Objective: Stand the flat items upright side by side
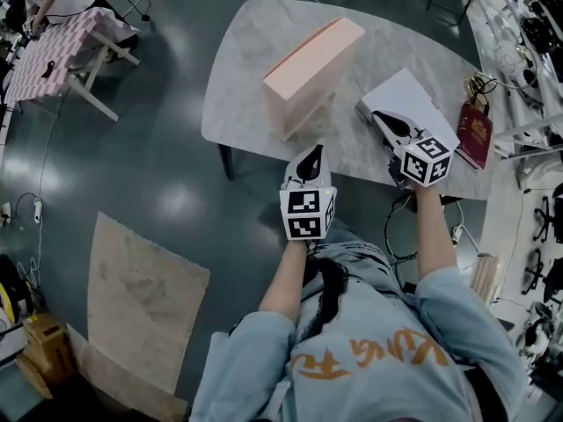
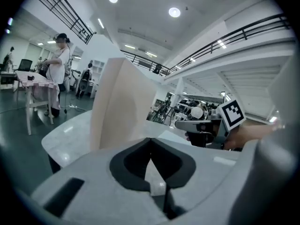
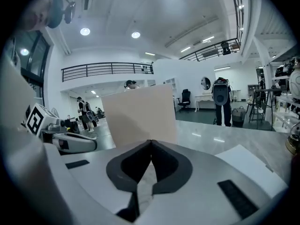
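Ahead, the pink box [image 1: 310, 73] stands clear of both grippers' [image 1: 314, 152] [image 1: 381, 118] closed fingers [image 2: 131, 161].

**Around the work area**

A pale marble table [image 1: 237, 77] stands on a dark glossy floor [image 1: 132, 165]. A pink-checked table [image 1: 53, 55] sits far left. A beige mat [image 1: 141, 310] lies nearer, with a cardboard box [image 1: 35, 354] at its corner.

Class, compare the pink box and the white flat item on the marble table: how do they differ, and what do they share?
Pose: the pink box stands upright on an edge; the white flat item lies flat.
Colour: the pink box is pale pink, the white flat item plain white.
Place: the pink box stands near the middle of the table, the white flat item nearer its right side.
Both are rectangular and rest on the table.
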Tool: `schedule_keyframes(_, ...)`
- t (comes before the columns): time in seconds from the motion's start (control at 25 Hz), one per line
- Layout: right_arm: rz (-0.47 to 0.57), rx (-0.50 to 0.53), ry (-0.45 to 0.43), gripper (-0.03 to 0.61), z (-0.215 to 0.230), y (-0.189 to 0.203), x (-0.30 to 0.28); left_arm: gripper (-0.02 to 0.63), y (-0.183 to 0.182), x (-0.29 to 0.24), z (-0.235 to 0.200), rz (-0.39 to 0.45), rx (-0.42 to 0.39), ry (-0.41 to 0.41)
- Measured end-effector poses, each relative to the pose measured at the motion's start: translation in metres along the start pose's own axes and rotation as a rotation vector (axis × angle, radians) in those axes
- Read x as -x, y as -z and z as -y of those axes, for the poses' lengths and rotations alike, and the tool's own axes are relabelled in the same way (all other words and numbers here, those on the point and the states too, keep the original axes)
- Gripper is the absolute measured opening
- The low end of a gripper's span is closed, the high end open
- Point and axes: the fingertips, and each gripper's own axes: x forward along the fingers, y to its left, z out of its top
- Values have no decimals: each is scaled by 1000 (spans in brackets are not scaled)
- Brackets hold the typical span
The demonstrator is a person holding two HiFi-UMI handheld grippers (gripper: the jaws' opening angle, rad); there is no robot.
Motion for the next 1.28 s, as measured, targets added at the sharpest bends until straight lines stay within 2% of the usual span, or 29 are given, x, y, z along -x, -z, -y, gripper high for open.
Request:
schedule_keyframes(0.28, -67, 60, 35, 2, 3, 12, 32, 12, 21, -21, 39, -66, 35, 126)
schedule_keyframes(0.48, -95, 64, 89, 2, 33, 24, 62, 12, 33, -46, 73, -90, 48, 198)
schedule_keyframes(0.68, -117, 63, 122, 2, 65, 34, 82, 12, 37, -71, 95, -106, 47, 224)
schedule_keyframes(0.84, -149, 60, 119, 2, 98, 43, 92, 12, 40, -95, 114, -117, 56, 202)
schedule_keyframes(0.96, -173, 79, 84, 2, 124, 46, 100, 12, 41, -117, 134, -124, 64, 174)
schedule_keyframes(1.28, -203, 98, -22, 2, 196, 52, 99, 12, 57, -169, 164, -135, 93, 7)
